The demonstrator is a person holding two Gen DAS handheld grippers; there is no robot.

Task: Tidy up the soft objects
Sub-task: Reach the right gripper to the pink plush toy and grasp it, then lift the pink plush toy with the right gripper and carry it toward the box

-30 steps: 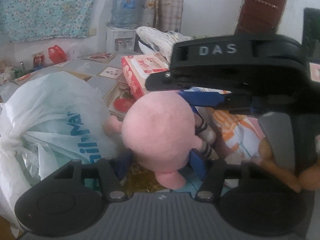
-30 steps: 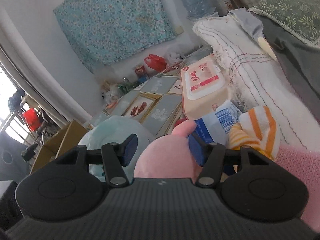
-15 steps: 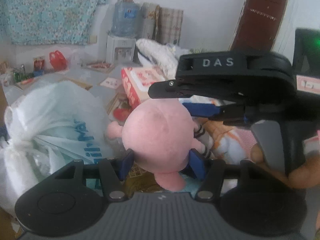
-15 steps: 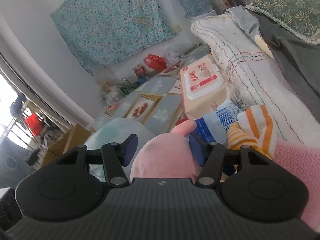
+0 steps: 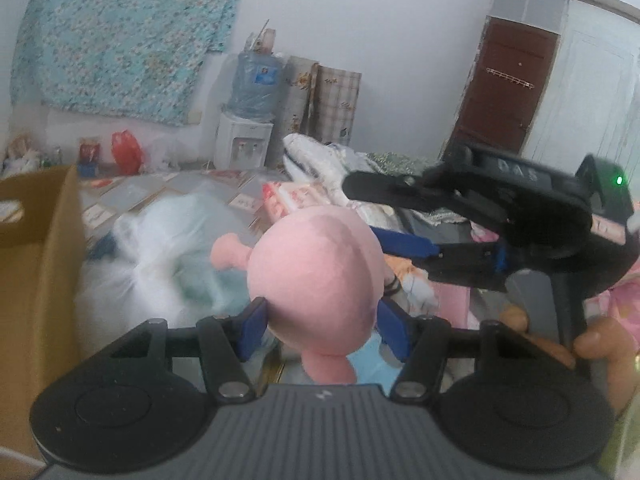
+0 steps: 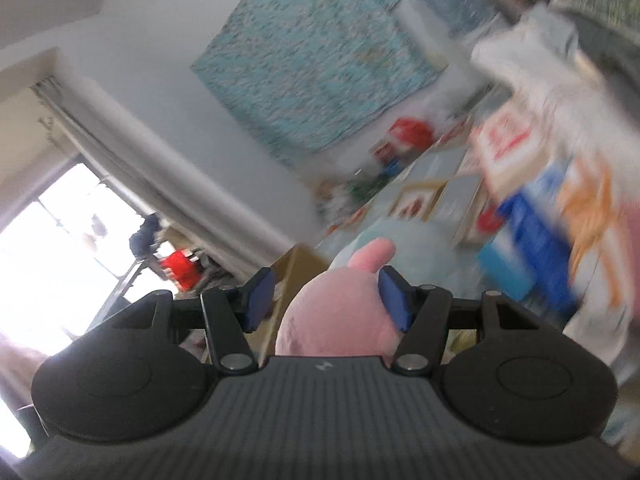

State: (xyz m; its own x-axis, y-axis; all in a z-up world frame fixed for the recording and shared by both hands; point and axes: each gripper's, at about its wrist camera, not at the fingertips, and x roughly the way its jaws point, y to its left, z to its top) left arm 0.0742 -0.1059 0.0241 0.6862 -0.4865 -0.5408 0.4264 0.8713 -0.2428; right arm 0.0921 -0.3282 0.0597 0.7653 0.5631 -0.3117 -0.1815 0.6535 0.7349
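Cardboard box [image 5: 38, 280] at 9 o'clock in the left wrist view, open top with a hand-hole in the wall; contents not visible. Its edge [image 6: 294, 280] also shows at centre of the right view. White plastic bag [image 5: 152, 256] just right of the box, stuffed with something pale teal, print on it too blurred to read.

Pink plush [image 5: 316, 280] is dead centre, up off the floor clutter. Left gripper [image 5: 322, 322] has both blue pads pressed into its round body, jaws about half spread. Right gripper [image 5: 404, 242] comes in from 3 o'clock; one blue finger [image 5: 404, 242] lies against the plush's far side. In its own view the right gripper [image 6: 326, 300] has the plush [image 6: 340, 316] between the pads: right pad touches it, left pad stands clear with a gap. Can't tell if that's a real grip. Fingers of a hand [image 5: 592, 340] wrap the right handle at 4 o'clock.

Writing: "DAS" on the right gripper body, faint. Red-and-white wipes pack [image 5: 280, 200] at 12 o'clock behind the plush, label unreadable. Water bottle [image 5: 256, 84] on a white dispenser [image 5: 244, 144] at 11 o'clock, label too small. Right view is heavily motion-blurred.
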